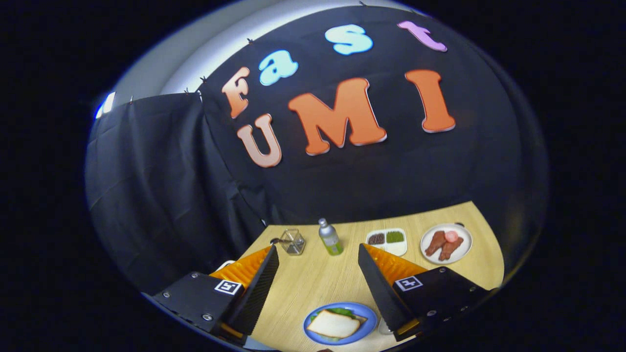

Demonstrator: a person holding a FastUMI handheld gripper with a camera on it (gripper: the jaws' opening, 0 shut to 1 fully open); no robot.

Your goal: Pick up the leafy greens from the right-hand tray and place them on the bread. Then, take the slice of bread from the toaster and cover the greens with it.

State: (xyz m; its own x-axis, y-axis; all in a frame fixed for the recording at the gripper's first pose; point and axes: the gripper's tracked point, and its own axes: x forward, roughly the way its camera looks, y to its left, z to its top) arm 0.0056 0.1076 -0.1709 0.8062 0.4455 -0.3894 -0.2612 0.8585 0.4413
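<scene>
Your gripper (318, 281) is spread wide with nothing between its fingers, held above the wooden table (313, 278). Down between the fingers sits the blue plate (368, 320), and on it the top slice of bread (333, 324) lies over the leafy greens (342, 311), whose green edges peek out from under it. Beyond the fingers you see a small wire basket (293, 241), just beside a green spray bottle (330, 237). Further right stand a white divided tray (387, 241) holding dark and green fillings, then a white plate (446, 243) of brown meat pieces.
</scene>
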